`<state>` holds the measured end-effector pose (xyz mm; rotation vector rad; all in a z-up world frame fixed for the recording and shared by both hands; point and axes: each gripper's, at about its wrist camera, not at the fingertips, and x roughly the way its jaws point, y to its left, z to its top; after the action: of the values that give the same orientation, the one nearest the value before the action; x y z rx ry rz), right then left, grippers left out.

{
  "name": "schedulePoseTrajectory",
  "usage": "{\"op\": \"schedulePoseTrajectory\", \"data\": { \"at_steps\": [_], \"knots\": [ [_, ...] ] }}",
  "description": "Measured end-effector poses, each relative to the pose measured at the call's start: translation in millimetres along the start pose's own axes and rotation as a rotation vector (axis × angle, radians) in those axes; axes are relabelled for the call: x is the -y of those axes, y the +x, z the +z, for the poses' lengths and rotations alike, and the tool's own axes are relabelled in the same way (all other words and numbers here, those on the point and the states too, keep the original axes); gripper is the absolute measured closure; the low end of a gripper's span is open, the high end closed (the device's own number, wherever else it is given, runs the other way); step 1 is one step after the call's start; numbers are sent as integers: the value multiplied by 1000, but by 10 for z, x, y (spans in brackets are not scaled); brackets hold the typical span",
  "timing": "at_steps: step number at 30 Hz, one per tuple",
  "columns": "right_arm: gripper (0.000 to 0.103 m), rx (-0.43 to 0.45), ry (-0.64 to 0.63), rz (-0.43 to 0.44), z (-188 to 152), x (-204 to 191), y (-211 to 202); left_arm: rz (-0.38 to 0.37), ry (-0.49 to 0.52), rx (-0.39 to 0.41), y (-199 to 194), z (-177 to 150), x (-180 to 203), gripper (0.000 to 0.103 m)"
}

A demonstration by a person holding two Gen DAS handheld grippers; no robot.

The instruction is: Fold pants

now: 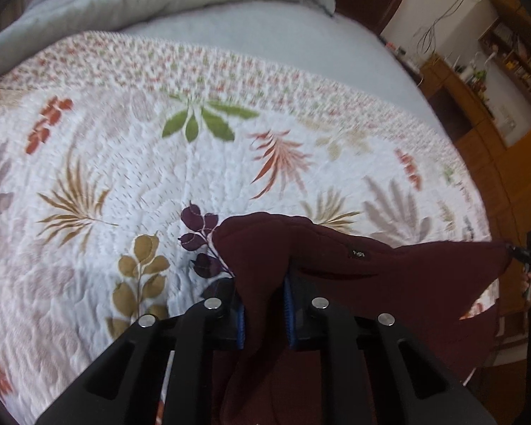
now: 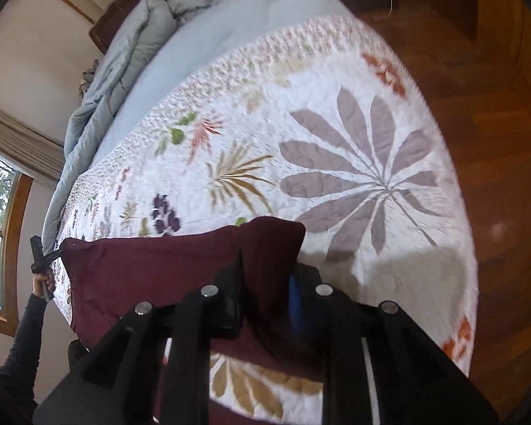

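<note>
Maroon pants (image 1: 322,258) hang stretched above the quilted bed (image 1: 131,163), left tool (image 1: 263,313) and right tool (image 2: 265,304) each clamped on a top corner. Fabric judged soft, light, droop-prone; corner holds suit.

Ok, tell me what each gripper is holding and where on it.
Both hold the maroon pants: the left gripper pinches one end of a stretched edge, the right gripper the opposite end, above the floral quilt.

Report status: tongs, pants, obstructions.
Left tongs shut on pants. Right tongs shut on pants. Pants stretched between both, lifted above quilt. Nothing in the way.
</note>
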<state>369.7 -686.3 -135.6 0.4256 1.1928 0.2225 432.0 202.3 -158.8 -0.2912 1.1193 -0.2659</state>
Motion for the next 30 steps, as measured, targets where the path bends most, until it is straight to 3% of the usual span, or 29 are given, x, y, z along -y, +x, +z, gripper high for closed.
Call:
{"op": "schedulePoseTrajectory", "data": {
  "at_steps": [7, 11, 16, 19, 21, 23, 24, 27, 30],
  "knots": [
    [84, 106, -20, -54, -506, -133, -676, -75, 17, 114, -795, -361, 214, 88],
    [81, 153, -26, -103, -972, -138, -857, -121, 40, 165, -1189, -818, 299, 88],
    [76, 235, -45, -203, -1805, -169, -985, -151, 60, 172, -1392, -1534, 272, 88],
    [75, 253, -19, -215, -2260, -146, -927, -116, 63, 123, -1329, -1975, 169, 88],
    [68, 239, 2, -232, -2558, -127, -812, -74, 60, 48, -1187, -2228, 75, 80],
    [62, 217, 59, -227, -2735, -63, -720, 19, 61, -18, -1041, -2442, -14, 57],
    [58, 211, 96, -228, -2853, -28, -685, 40, 52, -29, -1021, -2516, -55, 55],
    [47, 222, 230, -180, -3103, 66, -726, 62, -11, -1, -1155, -2677, -192, 33],
    [38, 258, 381, -99, -3303, 156, -844, 149, -73, 27, -1362, -2751, -330, 31]
  ]
}}
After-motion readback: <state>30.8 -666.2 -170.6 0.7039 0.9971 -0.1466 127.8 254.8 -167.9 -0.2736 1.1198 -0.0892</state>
